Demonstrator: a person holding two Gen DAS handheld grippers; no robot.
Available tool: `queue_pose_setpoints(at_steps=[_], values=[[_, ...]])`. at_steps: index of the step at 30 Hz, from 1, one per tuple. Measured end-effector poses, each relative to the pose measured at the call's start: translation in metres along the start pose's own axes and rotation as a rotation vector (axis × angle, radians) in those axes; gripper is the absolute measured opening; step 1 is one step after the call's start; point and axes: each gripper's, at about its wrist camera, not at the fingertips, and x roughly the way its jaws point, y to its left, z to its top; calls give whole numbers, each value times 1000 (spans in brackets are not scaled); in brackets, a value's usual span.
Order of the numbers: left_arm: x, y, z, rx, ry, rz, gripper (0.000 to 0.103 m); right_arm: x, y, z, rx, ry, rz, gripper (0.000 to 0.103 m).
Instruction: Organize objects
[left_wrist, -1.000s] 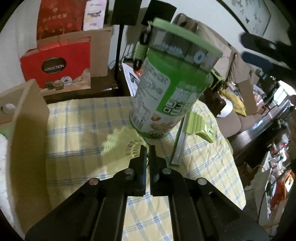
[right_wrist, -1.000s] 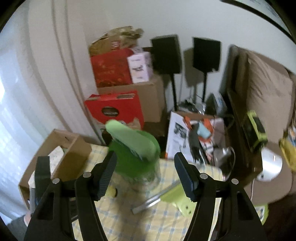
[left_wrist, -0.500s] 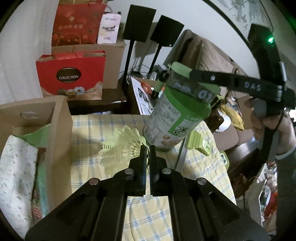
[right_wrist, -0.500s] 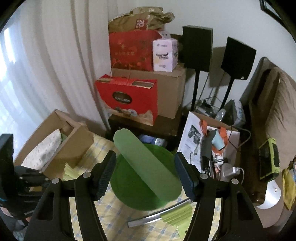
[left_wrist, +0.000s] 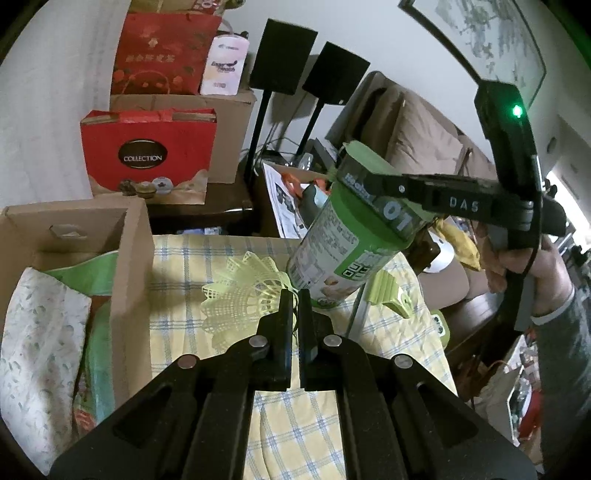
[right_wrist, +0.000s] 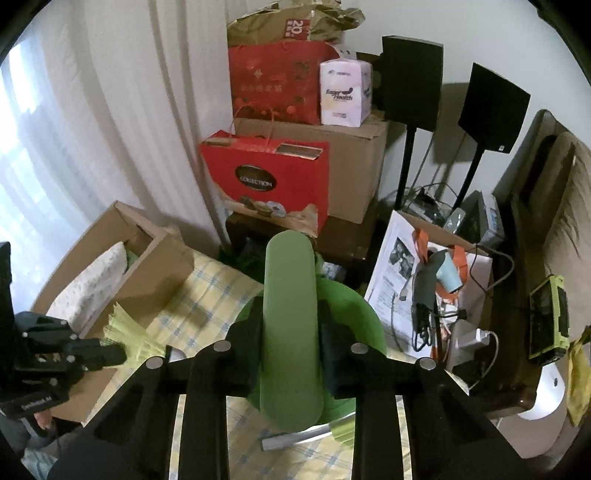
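Observation:
My left gripper (left_wrist: 294, 295) is shut on a yellow-green plastic shuttlecock (left_wrist: 243, 295) and holds it above the checked tablecloth (left_wrist: 295, 424), next to the open cardboard box (left_wrist: 131, 266). My right gripper (right_wrist: 288, 317) is shut on the handle of a green canister's lid (right_wrist: 290, 332). The green canister (left_wrist: 343, 251) hangs tilted above the table, just right of the shuttlecock. In the right wrist view the left gripper (right_wrist: 110, 352) with the shuttlecock (right_wrist: 129, 338) is at the lower left.
The cardboard box (right_wrist: 147, 273) holds a white floral cloth (left_wrist: 33, 350) and green items. A green folding fan (left_wrist: 388, 295) lies on the cloth behind the canister. Red gift bags (right_wrist: 269, 188), boxes, speaker stands and a sofa (left_wrist: 417, 140) surround the table.
My right gripper closed on the canister lid's handle and lifted the canister, tilted. My left gripper rose and drew back with the shuttlecock, bringing the cardboard box into view.

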Motion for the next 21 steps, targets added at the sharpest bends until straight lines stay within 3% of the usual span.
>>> queue_pose_setpoints(at_steps=[10, 21], values=[[-45, 9, 7, -16, -66, -3, 2, -34, 14, -7, 21, -68, 90, 26], [-112, 43, -10, -47, -124, 80, 2, -57, 89, -10, -35, -91, 86, 26]])
